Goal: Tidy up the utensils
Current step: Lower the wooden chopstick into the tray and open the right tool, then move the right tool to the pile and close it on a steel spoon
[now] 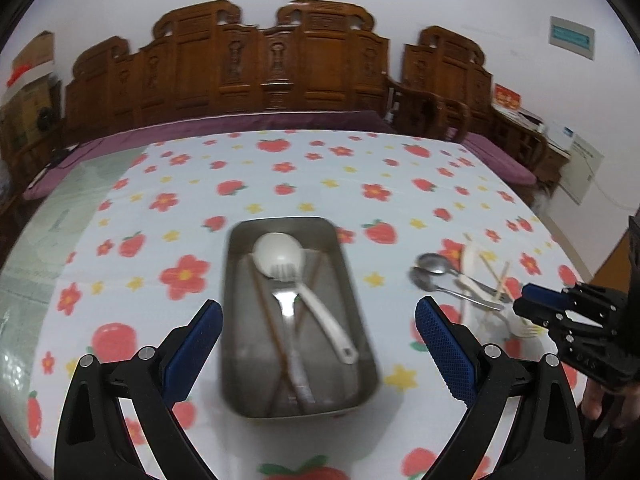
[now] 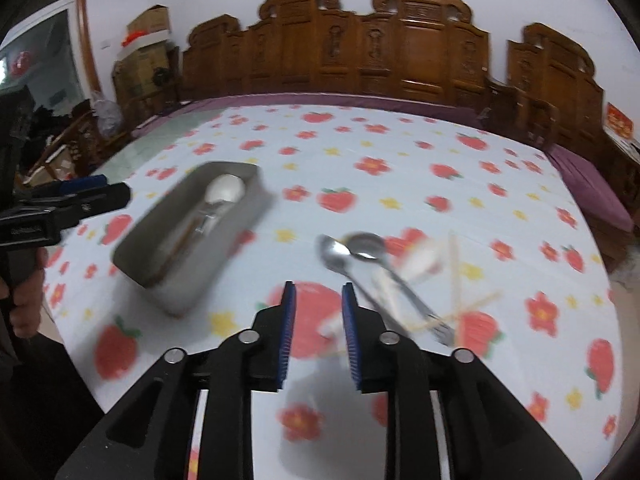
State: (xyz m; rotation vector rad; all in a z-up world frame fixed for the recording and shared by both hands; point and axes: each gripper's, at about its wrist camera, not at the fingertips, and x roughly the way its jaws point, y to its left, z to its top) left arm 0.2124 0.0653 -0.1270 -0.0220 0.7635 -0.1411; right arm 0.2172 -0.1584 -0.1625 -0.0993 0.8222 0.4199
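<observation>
A grey metal tray [image 1: 360,344] sits on the flowered tablecloth and holds a white ladle [image 1: 280,256], a metal fork [image 1: 285,280] and brown chopsticks [image 1: 272,328]. The tray also shows in the right wrist view [image 2: 136,256]. My left gripper [image 1: 318,320] is wide open and empty, straddling the tray from above. To the tray's right lie two metal spoons [image 1: 434,264], a white utensil [image 1: 468,264], chopsticks [image 1: 500,276] and a fork [image 1: 524,330]. My right gripper [image 2: 318,300] is partly open and empty, just left of the spoons [image 2: 352,250].
A carved wooden bench [image 1: 272,68] with purple cushions runs behind the table. The tablecloth [image 1: 320,168] covers most of the table. A person's hand [image 2: 24,304] holds the left gripper's handle at the left edge of the right wrist view.
</observation>
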